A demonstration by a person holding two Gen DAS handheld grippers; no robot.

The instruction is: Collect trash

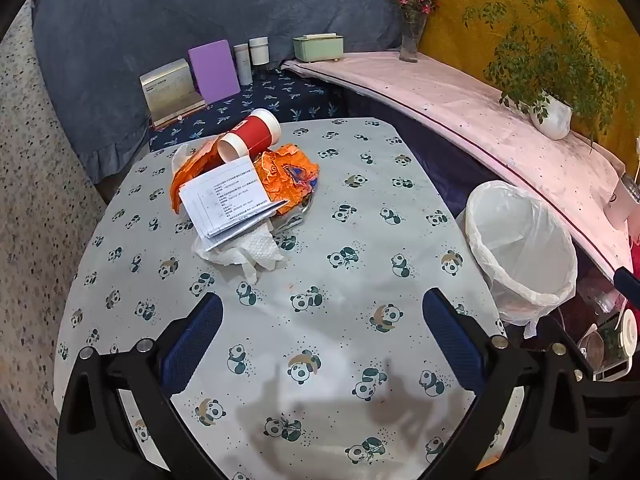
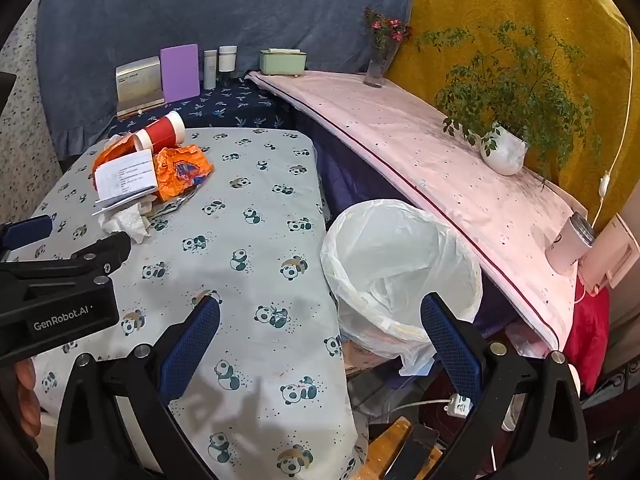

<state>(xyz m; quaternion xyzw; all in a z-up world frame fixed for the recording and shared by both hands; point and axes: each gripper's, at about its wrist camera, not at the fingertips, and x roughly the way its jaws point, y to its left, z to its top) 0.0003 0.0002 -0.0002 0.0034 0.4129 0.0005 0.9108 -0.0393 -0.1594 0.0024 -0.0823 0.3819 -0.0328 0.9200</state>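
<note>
Collection not yet begun.
Both tongs, left [image 1: 322, 334] and right [image 2: 320, 338], gape empty; trash pile [image 1: 240, 184] sits upper left on table [image 1: 360, 240]; lined bin [image 2: 400, 264] appears empty.

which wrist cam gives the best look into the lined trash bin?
Right wrist. The trash bin sits near frame centre, just ahead of the open right gripper, with its rim and the liner inside in view. The left wrist view shows the same bin small at the right edge, interior mostly washed out.
</note>
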